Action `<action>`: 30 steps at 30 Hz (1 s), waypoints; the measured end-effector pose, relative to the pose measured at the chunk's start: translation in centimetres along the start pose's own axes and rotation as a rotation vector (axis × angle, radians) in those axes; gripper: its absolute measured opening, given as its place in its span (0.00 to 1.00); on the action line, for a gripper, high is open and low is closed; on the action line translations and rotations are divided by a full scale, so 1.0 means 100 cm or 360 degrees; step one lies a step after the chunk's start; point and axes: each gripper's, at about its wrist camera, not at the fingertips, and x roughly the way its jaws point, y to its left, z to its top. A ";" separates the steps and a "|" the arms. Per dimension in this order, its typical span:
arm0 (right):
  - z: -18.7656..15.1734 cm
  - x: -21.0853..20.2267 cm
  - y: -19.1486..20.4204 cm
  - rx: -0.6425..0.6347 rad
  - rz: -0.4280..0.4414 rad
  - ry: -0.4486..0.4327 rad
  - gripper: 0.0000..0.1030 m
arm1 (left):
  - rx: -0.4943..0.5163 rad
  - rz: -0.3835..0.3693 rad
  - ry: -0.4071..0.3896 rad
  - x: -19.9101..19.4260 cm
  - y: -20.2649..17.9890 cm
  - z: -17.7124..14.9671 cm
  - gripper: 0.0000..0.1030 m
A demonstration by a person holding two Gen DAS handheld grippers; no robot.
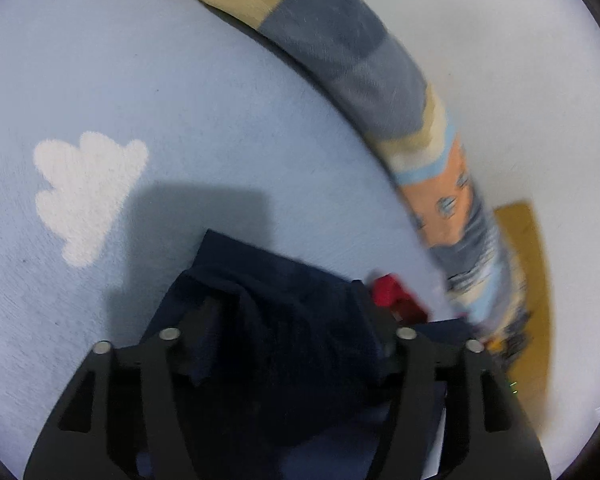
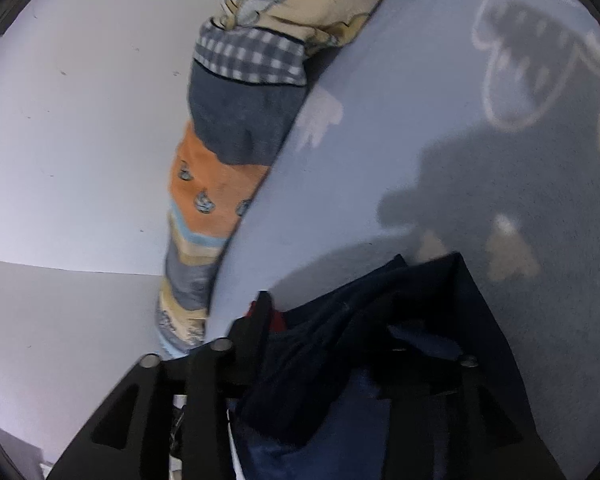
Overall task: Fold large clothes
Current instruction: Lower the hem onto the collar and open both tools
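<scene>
A dark navy garment (image 1: 260, 280) lies bunched on the light blue bedspread (image 1: 180, 100). My left gripper (image 1: 284, 312) stands over it with its jaws wide apart; the cloth sits loosely between the fingers (image 1: 198, 320) and no pad presses on it. In the right wrist view the same navy garment (image 2: 380, 300) is heaped between the spread jaws of my right gripper (image 2: 360, 320), draped over one finger and hiding its tip. A small red patch (image 1: 396, 296) shows at the garment's edge.
A patchwork blanket (image 1: 360, 64) of blue, beige and orange runs along the bed's far edge against a white wall (image 1: 500, 60). White cloud shapes (image 1: 88, 192) mark the bedspread. A yellow-brown strip (image 1: 528, 280) shows beside the blanket.
</scene>
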 end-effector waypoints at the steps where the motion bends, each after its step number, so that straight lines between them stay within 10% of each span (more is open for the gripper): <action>1: 0.000 -0.008 0.001 0.0004 0.0030 -0.0024 0.54 | -0.0024 -0.0023 -0.0020 -0.006 0.003 0.003 0.60; 6: 0.004 -0.040 0.010 0.0020 0.0172 -0.0113 0.61 | -0.0003 -0.0015 -0.0164 -0.041 0.008 0.009 0.62; 11: -0.018 -0.041 0.051 -0.0355 0.0092 -0.0142 0.61 | 0.0350 0.0051 -0.0256 -0.050 -0.031 -0.023 0.62; 18: -0.078 0.039 0.089 -0.1022 -0.0366 0.0018 0.56 | 0.0952 0.0481 -0.0253 0.011 -0.067 -0.090 0.62; 21: -0.079 0.062 0.065 -0.1021 -0.0509 0.0050 0.45 | 0.0925 0.0708 -0.0276 0.022 -0.035 -0.089 0.62; 25: -0.059 0.041 0.019 -0.0899 -0.0523 -0.0106 0.11 | 0.0796 0.0669 -0.0413 -0.005 -0.012 -0.085 0.62; 30: -0.052 -0.003 0.010 -0.0755 -0.0549 -0.0283 0.17 | 0.0823 0.0727 -0.0441 -0.020 -0.023 -0.097 0.62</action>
